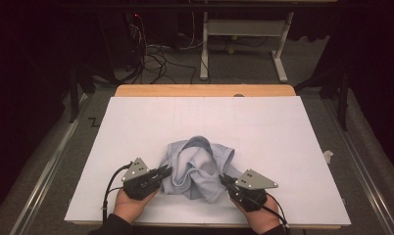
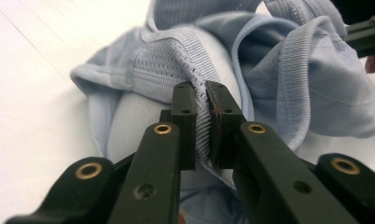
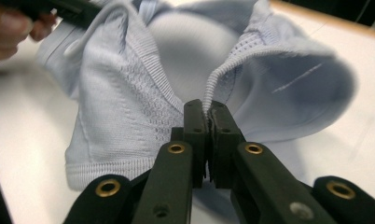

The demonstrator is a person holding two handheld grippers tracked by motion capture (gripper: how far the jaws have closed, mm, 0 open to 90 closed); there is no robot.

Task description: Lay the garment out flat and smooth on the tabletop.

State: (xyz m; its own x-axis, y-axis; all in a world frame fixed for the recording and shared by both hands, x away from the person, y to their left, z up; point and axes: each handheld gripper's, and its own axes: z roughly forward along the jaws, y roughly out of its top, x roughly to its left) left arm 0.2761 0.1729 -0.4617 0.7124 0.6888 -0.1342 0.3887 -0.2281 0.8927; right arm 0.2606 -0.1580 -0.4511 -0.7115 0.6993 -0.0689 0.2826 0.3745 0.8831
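Slippage worries me: left gripper [image 2: 202, 95] and right gripper [image 3: 205, 109] each pinch only the garment's [image 1: 197, 169] ribbed hem [image 2: 202, 130], so pulling apart could free it.

A large white rectangular sheet [image 1: 283, 147] covers a light wooden tabletop [image 1: 205, 90]. Beyond it, on the grey carpeted floor [image 1: 244, 68], a tangle of dark cables [image 1: 153, 61] lies beside a white metal table frame [image 1: 244, 29].

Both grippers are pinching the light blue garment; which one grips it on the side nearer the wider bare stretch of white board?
The right gripper, clamping the light blue garment's ribbed hem. More bare white board lies beyond it than beyond the left gripper.
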